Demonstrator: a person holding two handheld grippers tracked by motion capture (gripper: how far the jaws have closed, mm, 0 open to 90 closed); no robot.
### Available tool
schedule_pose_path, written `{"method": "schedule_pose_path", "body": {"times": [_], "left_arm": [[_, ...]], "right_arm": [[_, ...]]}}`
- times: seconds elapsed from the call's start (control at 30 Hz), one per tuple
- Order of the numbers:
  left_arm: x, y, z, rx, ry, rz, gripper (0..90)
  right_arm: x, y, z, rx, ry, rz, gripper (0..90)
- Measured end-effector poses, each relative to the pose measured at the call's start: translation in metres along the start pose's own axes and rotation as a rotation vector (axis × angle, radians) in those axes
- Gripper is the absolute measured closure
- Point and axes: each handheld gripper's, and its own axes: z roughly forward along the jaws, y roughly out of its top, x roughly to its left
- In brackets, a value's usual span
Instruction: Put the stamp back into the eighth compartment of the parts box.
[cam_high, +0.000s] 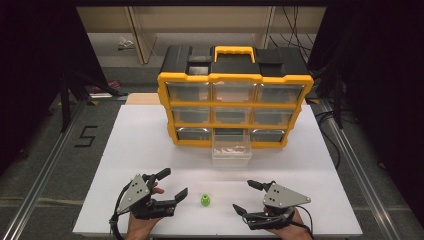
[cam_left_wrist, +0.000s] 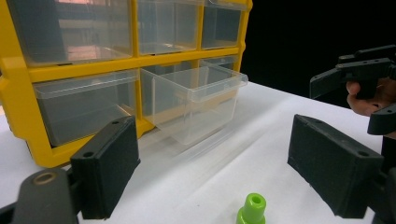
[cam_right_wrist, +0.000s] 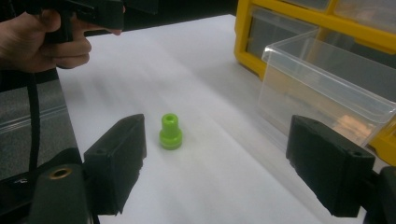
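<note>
Grippers, left (cam_high: 171, 183) and right (cam_high: 245, 196), gape (holding nothing) beside green plug (cam_high: 205, 200); pulled-out drawer (cam_high: 231, 150) holds small pieces.

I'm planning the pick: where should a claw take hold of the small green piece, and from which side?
Grip the green piece by its wider base collar, coming level from the side. It stands upright on the white table, its neck narrow. The open left claw looks slightly nearer.

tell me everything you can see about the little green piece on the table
The green piece is small, bright and plastic-looking: a narrow neck with a hole in its top above a wider rounded base. It stands upright on the white table, between the two open grippers and in front of the pulled-out clear drawer. Nothing touches it but the table.
</note>
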Motion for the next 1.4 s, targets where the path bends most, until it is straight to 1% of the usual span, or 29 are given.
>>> {"method": "schedule_pose_path", "body": {"times": [0.1, 0.3, 0.7, 1.1, 1.4], "left_arm": [[0.000, 0.000, 0.000, -0.002, 0.002, 0.000, 15.9], [0.000, 0.000, 0.000, -0.005, 0.004, 0.000, 16.0], [0.000, 0.000, -0.001, -0.009, 0.006, -0.001, 16.0], [0.000, 0.000, -0.001, -0.008, 0.007, 0.001, 16.0], [0.000, 0.000, -0.001, -0.007, 0.008, 0.010, 16.0]], "right_arm": [[0.001, 0.001, 0.002, 0.015, 0.005, 0.001, 20.9], [0.002, 0.004, 0.008, 0.043, 0.008, -0.017, 20.9], [0.001, 0.016, 0.022, 0.096, 0.032, -0.046, 21.0], [0.003, 0.025, 0.034, 0.138, 0.056, -0.073, 21.1], [0.006, 0.029, 0.043, 0.165, 0.076, -0.091, 21.1]]}}
